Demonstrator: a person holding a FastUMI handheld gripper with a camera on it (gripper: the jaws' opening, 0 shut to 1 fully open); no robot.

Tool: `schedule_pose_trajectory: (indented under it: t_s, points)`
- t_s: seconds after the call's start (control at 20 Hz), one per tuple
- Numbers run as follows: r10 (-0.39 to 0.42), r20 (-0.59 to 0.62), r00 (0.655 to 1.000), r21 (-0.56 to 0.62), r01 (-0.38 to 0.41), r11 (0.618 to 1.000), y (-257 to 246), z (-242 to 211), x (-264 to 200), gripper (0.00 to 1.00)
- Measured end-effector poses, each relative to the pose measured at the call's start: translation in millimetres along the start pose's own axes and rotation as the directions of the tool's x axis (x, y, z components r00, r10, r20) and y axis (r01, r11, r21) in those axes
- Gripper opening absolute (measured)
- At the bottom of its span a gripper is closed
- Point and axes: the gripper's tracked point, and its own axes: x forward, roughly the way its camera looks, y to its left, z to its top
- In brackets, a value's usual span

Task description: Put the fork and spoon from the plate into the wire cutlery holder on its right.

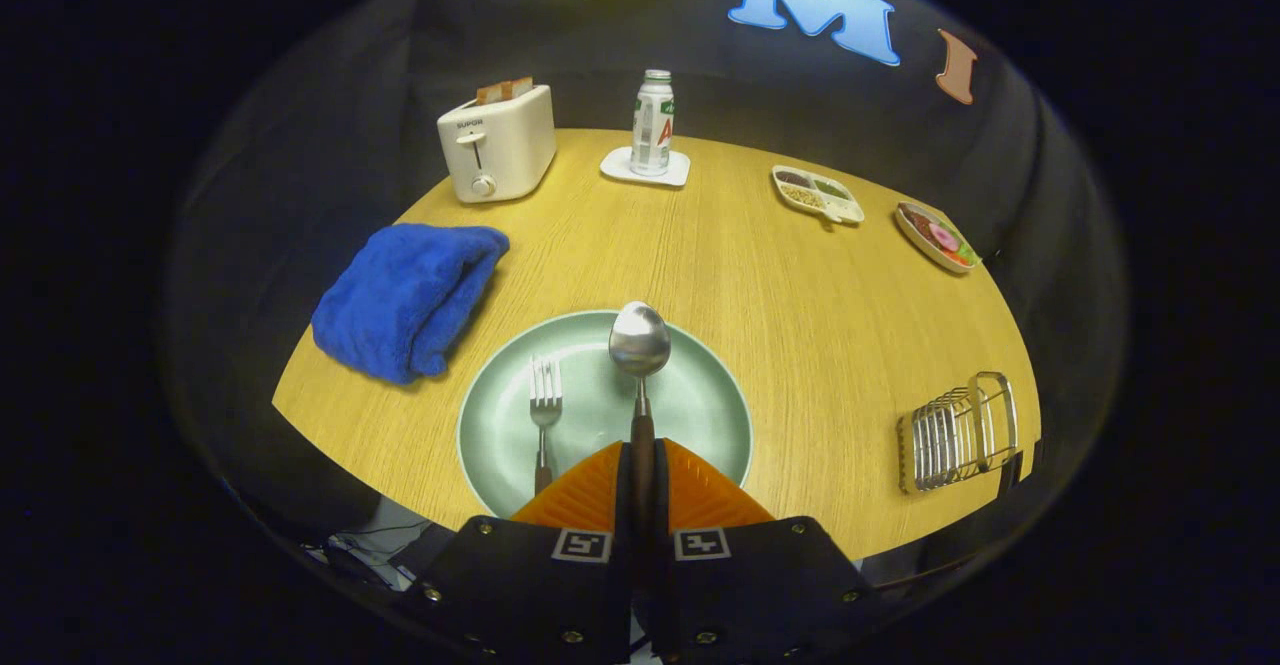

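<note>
Spoon first: in the gripper view we hold it by its dark handle, pinched between the two fingers of our gripper, which are closed tight on it. Its long axis runs straight ahead along the fingers, bowl pointing away from us, above the pale green plate; whether the bowl touches the plate we cannot tell. The fork lies on the plate just left of the fingers, parallel to the spoon, tines pointing away, its handle end tucked beside the left finger. The wire cutlery holder stands on the wooden table, well apart from the plate, off to the right of the gripper. We judge the coming move to be a carry rightward. Beyond the plate sit a blue towel, a toaster and a bottle.
</note>
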Motion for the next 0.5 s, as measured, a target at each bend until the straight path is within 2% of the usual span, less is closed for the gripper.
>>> schedule_pose_trajectory:
  t_s: [0.3,0.5]
  points:
    - [-0.083,0.106,0.991,0.072,0.076,0.995,-38.9,46.3,-31.8,0.09]
    - [-0.166,0.145,0.975,0.152,0.144,0.978,-74.8,65.3,-50.8,0.09]
